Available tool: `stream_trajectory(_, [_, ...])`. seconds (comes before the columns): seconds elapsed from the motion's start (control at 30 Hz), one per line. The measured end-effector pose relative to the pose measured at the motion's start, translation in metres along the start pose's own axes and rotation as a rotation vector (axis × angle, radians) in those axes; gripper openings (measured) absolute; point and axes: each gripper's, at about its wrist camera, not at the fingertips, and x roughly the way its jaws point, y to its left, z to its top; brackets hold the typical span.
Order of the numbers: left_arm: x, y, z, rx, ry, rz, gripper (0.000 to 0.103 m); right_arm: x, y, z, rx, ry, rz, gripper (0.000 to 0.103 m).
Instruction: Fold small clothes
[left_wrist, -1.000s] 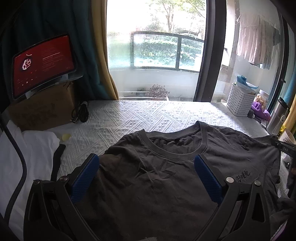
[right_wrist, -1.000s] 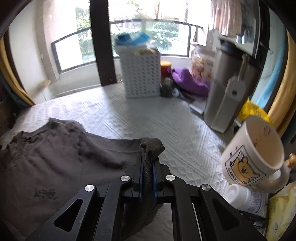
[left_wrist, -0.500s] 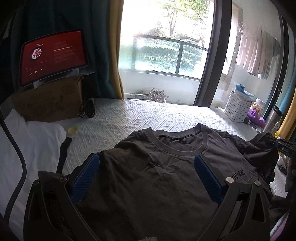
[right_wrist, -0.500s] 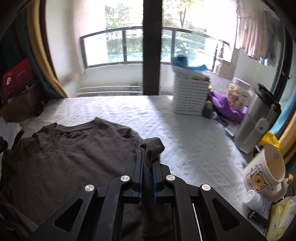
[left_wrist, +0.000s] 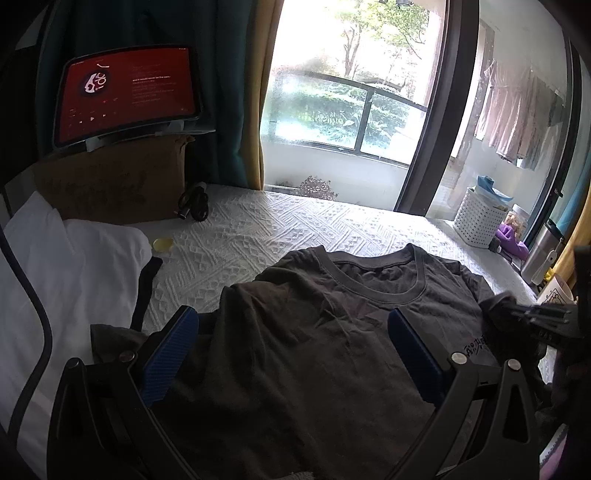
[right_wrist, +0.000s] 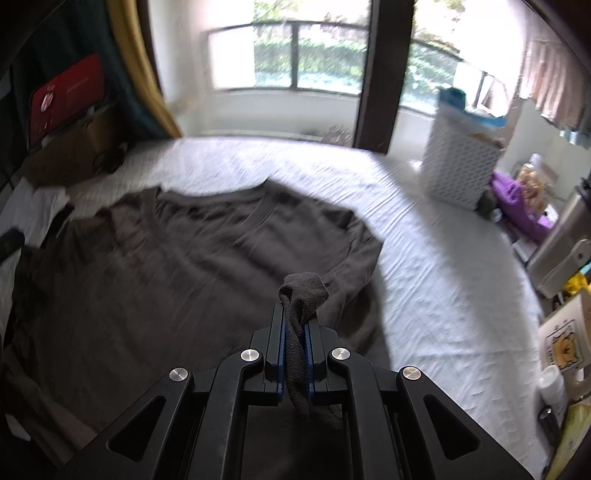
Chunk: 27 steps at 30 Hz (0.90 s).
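A dark grey T-shirt (left_wrist: 314, 350) lies front up on the white quilted bedspread (left_wrist: 277, 232), neckline toward the window. My left gripper (left_wrist: 293, 332) hovers over its chest, blue pads (left_wrist: 173, 354) wide apart and open, nothing pinched. The shirt's left side looks folded inward near the left pad. My right gripper (right_wrist: 294, 317) is shut on a bunched piece of the shirt's right sleeve (right_wrist: 304, 291), lifted above the shirt body (right_wrist: 184, 266). In the left wrist view that gripper (left_wrist: 517, 314) comes in from the right edge with the cloth.
A tablet with a red screen (left_wrist: 125, 92) stands on a cardboard box (left_wrist: 110, 177) at the back left, a black cable (left_wrist: 194, 203) beside it. White fabric (left_wrist: 74, 258) lies left. A white basket (right_wrist: 461, 162), steel flask (right_wrist: 565, 240) and bear mug (right_wrist: 565, 339) crowd the right edge.
The right gripper has carried the pinched sleeve leftward, from beside the mug to over the shirt's body. The left gripper has drifted left, still open above the shirt.
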Motion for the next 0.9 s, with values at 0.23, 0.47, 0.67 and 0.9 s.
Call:
stream_trajectory(0.23, [-0.004,0.004,-0.001,-0.006,-0.009,-0.003,0.101,0.006,0.017,-0.014,-0.030,0.054,0.078,0.051])
stream_trajectory(0.47, [-0.005,0.005,0.000,-0.004,-0.012,0.003,0.101,-0.015,0.000,-0.004,0.016,-0.015,0.090,0.074])
stream_trajectory(0.67, [-0.006,0.013,0.003,-0.015,-0.014,0.025,0.101,0.002,-0.033,0.017,0.115,-0.057,0.053,0.074])
stream_trajectory(0.9, [-0.002,0.041,0.005,-0.044,-0.002,0.101,0.101,0.051,-0.045,0.035,0.136,0.021,0.046,0.067])
